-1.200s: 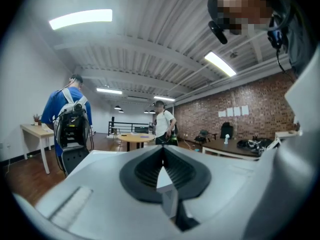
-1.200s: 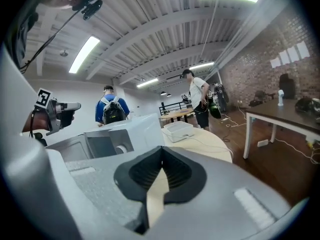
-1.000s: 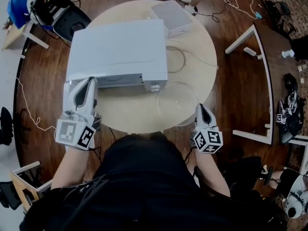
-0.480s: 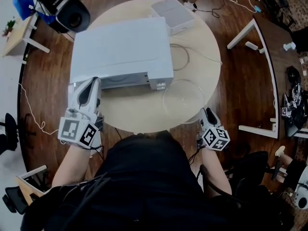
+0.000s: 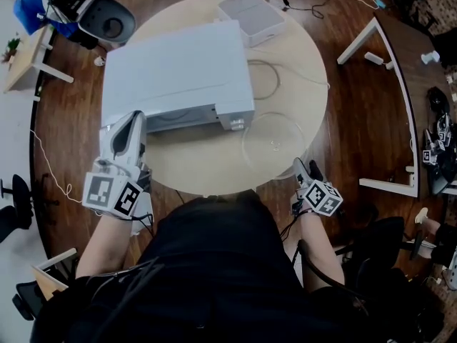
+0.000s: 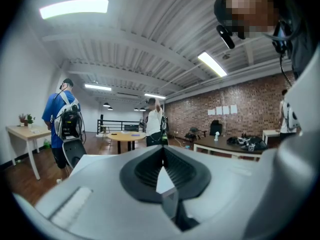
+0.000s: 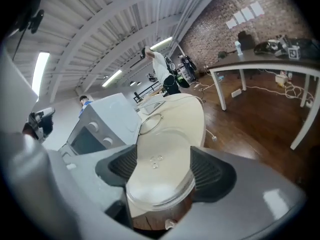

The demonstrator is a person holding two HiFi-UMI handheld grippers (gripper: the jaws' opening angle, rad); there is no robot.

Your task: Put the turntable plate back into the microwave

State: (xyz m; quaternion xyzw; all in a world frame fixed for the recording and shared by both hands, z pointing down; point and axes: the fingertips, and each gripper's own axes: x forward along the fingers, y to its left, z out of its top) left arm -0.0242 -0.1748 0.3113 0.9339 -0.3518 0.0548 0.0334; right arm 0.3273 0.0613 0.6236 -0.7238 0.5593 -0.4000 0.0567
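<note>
The clear glass turntable plate (image 5: 273, 143) (image 7: 160, 181) lies flat on the round wooden table (image 5: 300, 70), right of the white microwave (image 5: 175, 77) (image 7: 97, 126), its near rim at the table's front edge. My right gripper (image 5: 301, 166) (image 7: 164, 169) is low at that edge. Its jaws have just been opening and stand open, one pad on either side of the plate's near rim without pressing it. My left gripper (image 5: 133, 118) (image 6: 161, 156) is at the microwave's front left corner, shut on a thin white edge that looks like the microwave door (image 5: 104, 138).
A white box (image 5: 251, 16) stands at the table's back, with a cable loop (image 5: 268, 77) behind the plate. A white-framed table (image 5: 385, 106) stands to the right and a black chair (image 5: 107, 23) at the far left. People (image 6: 65, 119) stand far off.
The right gripper has sunk lower at the table's edge and rolled. The plate lies in the same spot. The left gripper has kept still.
</note>
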